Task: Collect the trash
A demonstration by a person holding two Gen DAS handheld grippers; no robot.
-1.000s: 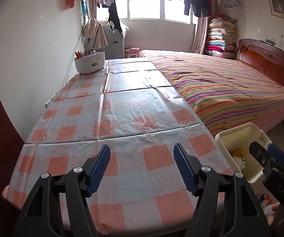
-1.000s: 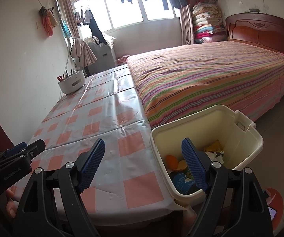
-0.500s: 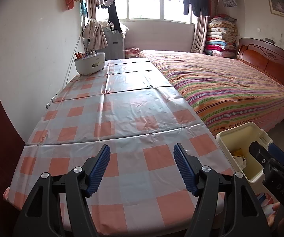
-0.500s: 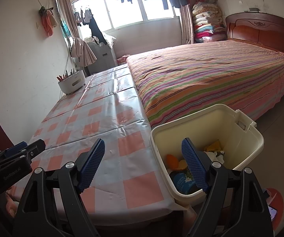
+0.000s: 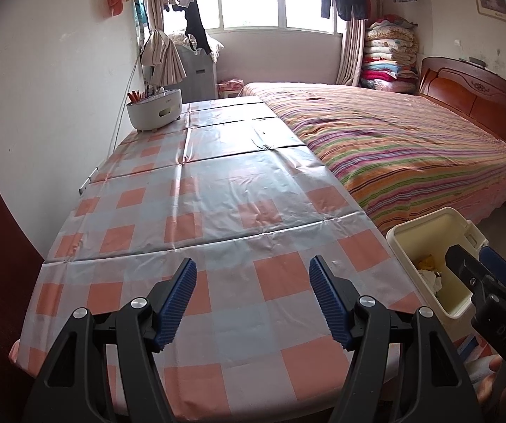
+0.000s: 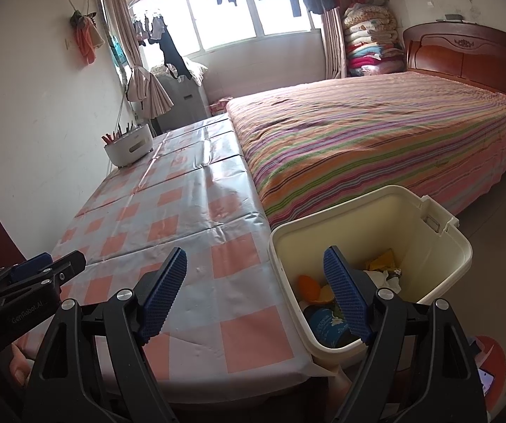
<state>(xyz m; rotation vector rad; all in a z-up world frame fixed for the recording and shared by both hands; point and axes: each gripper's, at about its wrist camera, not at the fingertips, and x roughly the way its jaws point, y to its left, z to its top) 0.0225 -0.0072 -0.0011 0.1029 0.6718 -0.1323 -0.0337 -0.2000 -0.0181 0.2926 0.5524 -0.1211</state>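
- Left wrist view: the left gripper (image 5: 253,299) hung over the near end of a long table (image 5: 217,194) covered with a shiny cloth checked in orange, white and pale blue. Its two blue ribbed pads stood wide apart with only the cloth showing between them, so it grasped nothing.
- At the far left end of the table sat a white tub (image 5: 155,109) with orange sticks poking out of it, close to the wall.
- A bed (image 5: 394,141) under a striped cover ran along the table's right side, and a stack of folded quilts (image 5: 390,56) stood in the far corner by the window.
- Low on the right, just off the table's corner, stood the cream trash bin (image 5: 429,225); yellow and white scraps lay inside it. The right gripper (image 5: 478,271) reached in over the bin from the right edge, seen side-on.
- Right wrist view: the right gripper (image 6: 256,296) was released too, its pads spread wide, one over the table (image 6: 182,211) and the other over the trash bin (image 6: 411,211), with nothing pinched between them.
- The bin stood against the table's corner beside the bed (image 6: 376,134). The collected trash (image 6: 327,320) lay at its bottom: an orange piece, a dark round lid or tin, white crumpled paper and a yellow wrapper.
- The left gripper (image 6: 55,268) showed at the left edge over the table, and the white tub (image 6: 129,146) sat far back by the wall.
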